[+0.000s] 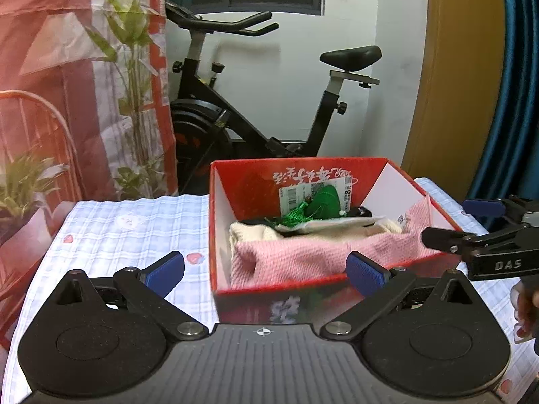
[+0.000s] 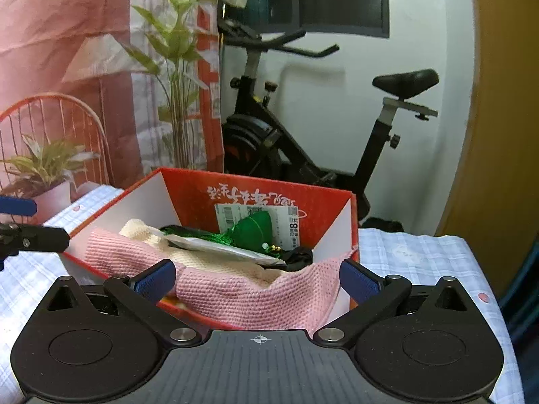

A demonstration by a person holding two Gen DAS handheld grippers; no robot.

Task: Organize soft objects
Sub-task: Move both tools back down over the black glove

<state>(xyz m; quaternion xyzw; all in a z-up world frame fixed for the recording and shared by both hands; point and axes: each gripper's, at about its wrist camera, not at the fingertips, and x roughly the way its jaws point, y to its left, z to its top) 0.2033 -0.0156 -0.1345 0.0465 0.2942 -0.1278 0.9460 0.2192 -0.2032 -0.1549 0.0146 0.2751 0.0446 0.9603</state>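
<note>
A red cardboard box stands on the checked tablecloth and shows in the right wrist view too. Inside lie a pink knitted cloth draped over the near rim, a cream knit, a green tasselled ornament and something black. My left gripper is open and empty just before the box's near wall. My right gripper is open, its pads either side of the pink cloth; it also shows in the left wrist view.
The table has a blue-white checked cloth. Behind it stand an exercise bike, potted plants, an orange wire chair and a pink curtain. A yellow door frame is at right.
</note>
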